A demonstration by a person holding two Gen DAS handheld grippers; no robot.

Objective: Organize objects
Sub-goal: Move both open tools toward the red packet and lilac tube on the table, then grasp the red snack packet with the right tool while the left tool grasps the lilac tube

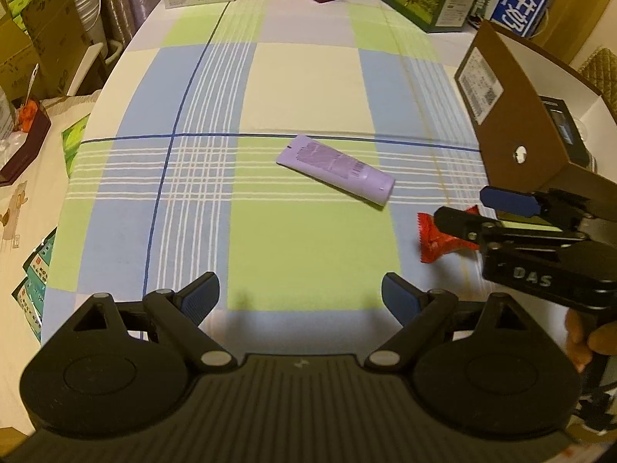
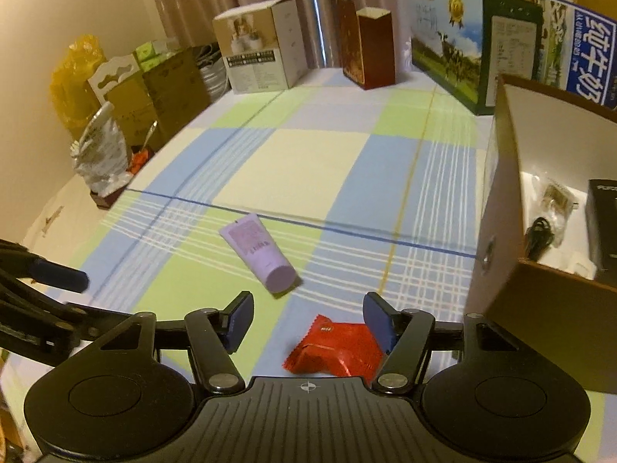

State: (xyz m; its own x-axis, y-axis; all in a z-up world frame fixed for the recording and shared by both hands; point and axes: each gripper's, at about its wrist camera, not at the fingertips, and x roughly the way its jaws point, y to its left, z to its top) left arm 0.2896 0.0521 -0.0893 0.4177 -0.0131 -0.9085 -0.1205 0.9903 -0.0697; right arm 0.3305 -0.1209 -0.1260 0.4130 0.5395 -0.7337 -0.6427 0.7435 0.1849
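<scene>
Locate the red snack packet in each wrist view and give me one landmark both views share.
Left wrist view: the red snack packet lies at the right edge on the checked cloth, partly hidden behind the right gripper.
Right wrist view: the packet sits bottom centre, between the open fingers of that gripper.
Shared landmark: the purple tube, lying just beyond the packet.

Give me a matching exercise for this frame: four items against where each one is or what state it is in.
Items:
1. purple tube
2. red packet
3. brown box
4. left claw

States:
A. open and empty above the cloth
B. open-topped, at the table's right side
C. lying flat mid-table
D. between the open fingers of the right claw

Pairs: 1-C, 2-D, 3-B, 4-A
</scene>
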